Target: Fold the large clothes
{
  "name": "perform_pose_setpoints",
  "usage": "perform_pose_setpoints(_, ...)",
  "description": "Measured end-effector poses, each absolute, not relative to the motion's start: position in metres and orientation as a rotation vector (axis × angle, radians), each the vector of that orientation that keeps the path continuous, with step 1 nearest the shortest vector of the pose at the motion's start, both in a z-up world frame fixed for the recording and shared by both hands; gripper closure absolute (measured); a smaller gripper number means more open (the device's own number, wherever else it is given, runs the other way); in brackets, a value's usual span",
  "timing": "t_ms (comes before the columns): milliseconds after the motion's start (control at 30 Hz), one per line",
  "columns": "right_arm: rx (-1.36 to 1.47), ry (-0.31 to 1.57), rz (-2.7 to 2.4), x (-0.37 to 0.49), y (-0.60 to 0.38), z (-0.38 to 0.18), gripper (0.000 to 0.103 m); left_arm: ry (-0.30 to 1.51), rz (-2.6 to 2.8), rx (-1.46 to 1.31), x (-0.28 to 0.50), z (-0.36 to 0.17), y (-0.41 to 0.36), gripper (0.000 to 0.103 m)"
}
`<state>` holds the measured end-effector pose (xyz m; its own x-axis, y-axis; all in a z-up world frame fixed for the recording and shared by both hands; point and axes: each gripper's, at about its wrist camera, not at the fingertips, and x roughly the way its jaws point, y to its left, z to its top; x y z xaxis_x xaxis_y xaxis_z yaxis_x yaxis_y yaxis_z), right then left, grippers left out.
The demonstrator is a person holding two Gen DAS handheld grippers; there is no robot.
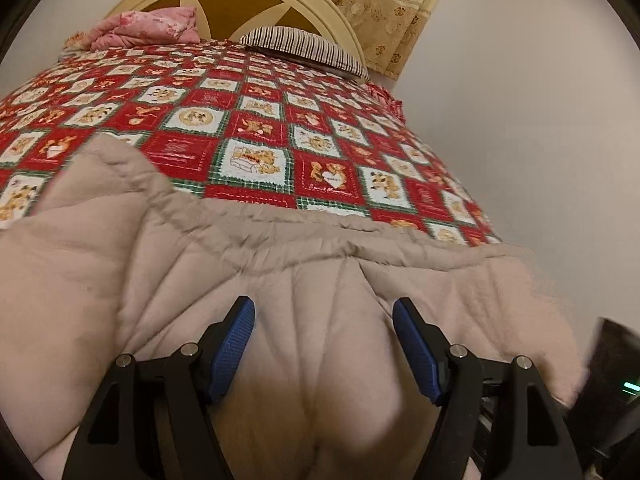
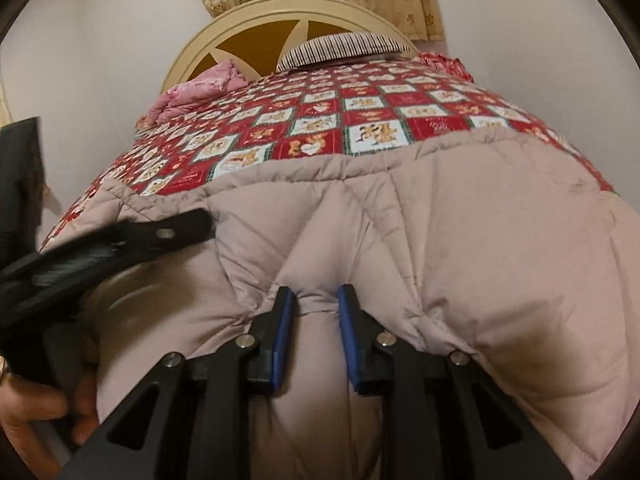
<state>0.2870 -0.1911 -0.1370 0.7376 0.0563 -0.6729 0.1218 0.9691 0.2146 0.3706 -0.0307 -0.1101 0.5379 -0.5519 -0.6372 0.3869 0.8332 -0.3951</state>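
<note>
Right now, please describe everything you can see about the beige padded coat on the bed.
The coat is pale beige, quilted and puffy, with stitched seams and a gathered edge. It lies spread over the near end of the red patchwork bedspread. The right gripper pinches a fold of it. The left gripper is open, its fingers either side of a bulge of fabric.
</note>
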Motion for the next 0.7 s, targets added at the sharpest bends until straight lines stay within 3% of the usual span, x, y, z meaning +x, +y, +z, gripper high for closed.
perform_pose_setpoints(233,0.236,0.744,-0.048,0.286,-0.186,-0.139,0.077,0.713,-0.428,-0.343,0.279,-0.074,0.091,0.030)
perform_pose_setpoints(433,0.228,0.743,-0.053,0.285,-0.185,-0.138,0.077,0.682,-0.258,-0.510,0.199,-0.110,0.167,0.030)
perform_pose_setpoints(700,0.205,0.744,-0.069,0.285,-0.180,-0.136,0.077,0.769,-0.354,-0.724,0.177,-0.148,0.153,0.025)
